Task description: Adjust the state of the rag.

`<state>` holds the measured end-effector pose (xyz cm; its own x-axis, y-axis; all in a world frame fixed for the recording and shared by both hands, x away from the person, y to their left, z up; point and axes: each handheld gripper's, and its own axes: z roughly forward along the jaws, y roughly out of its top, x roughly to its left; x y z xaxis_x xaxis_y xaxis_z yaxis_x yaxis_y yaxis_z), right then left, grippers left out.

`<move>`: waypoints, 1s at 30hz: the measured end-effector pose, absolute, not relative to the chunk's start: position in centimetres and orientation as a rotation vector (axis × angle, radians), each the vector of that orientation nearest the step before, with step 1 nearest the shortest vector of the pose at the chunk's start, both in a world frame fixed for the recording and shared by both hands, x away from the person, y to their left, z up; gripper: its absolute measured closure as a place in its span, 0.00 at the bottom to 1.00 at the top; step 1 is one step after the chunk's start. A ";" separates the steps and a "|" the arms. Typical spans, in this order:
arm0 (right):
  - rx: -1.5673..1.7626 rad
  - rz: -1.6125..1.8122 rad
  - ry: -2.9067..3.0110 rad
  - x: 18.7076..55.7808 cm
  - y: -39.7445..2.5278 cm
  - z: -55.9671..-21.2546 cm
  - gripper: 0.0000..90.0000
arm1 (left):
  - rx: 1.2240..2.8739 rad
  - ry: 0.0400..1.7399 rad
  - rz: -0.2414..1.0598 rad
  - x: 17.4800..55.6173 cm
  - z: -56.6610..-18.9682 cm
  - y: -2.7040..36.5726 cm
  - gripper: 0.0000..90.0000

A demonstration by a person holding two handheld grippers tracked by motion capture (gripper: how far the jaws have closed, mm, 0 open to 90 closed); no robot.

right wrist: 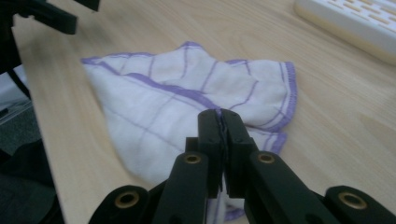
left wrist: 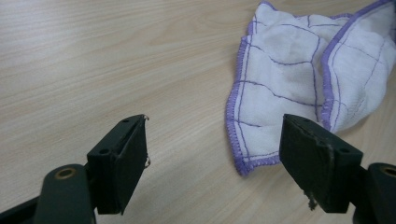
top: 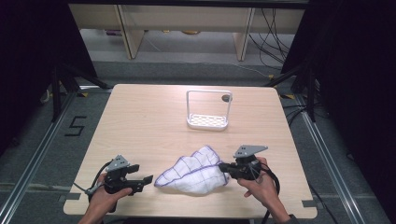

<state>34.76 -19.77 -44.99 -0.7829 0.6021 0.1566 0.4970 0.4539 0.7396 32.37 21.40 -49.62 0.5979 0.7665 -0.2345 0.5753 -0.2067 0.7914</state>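
Cloth (top: 194, 173) lies crumpled on counter (top: 149, 126), near front edge, between my grippers. My right gripper (top: 223, 167) is clamped on its right edge. My left gripper (top: 145, 179) is wide open, holding nothing, just left of cloth, not touching.

Cloth (right wrist: 187, 107) pinched between jaws of right gripper (right wrist: 219, 122); clamped edge concealed behind jaws, lower portion cut off at bottom edge in right gripper view. In left gripper view, far side of cloth (left wrist: 299, 79) cut off at top and right edges. Rack (right wrist: 355, 23) beyond cloth cropped to one corner of base, blurred. Dark round object (top: 226, 98) at rack (top: 208, 122) upper corner too small to identify.
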 end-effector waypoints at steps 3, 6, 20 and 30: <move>0.910 1.295 2.568 32.1 -19.8 -44.2 0.98 | 1.892 1.077 0.245 32.3 -49.7 21.4 0.26; 0.869 1.326 2.588 29.4 -20.3 -44.0 0.98 | 1.896 1.070 0.236 32.2 -49.6 21.2 0.26; 0.969 1.176 2.704 27.4 -21.4 -48.6 0.93 | 2.033 1.001 0.222 32.8 -50.8 17.9 0.27; 1.071 1.318 2.627 28.9 -21.2 -46.5 0.54 | 2.087 0.958 0.225 34.2 -51.1 15.1 0.31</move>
<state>28.85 -21.23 -46.47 -0.7653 0.5811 0.2769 0.5694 0.4105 0.7122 34.24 15.09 -51.10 0.6962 0.6998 -0.1599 0.5552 -0.3838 0.7378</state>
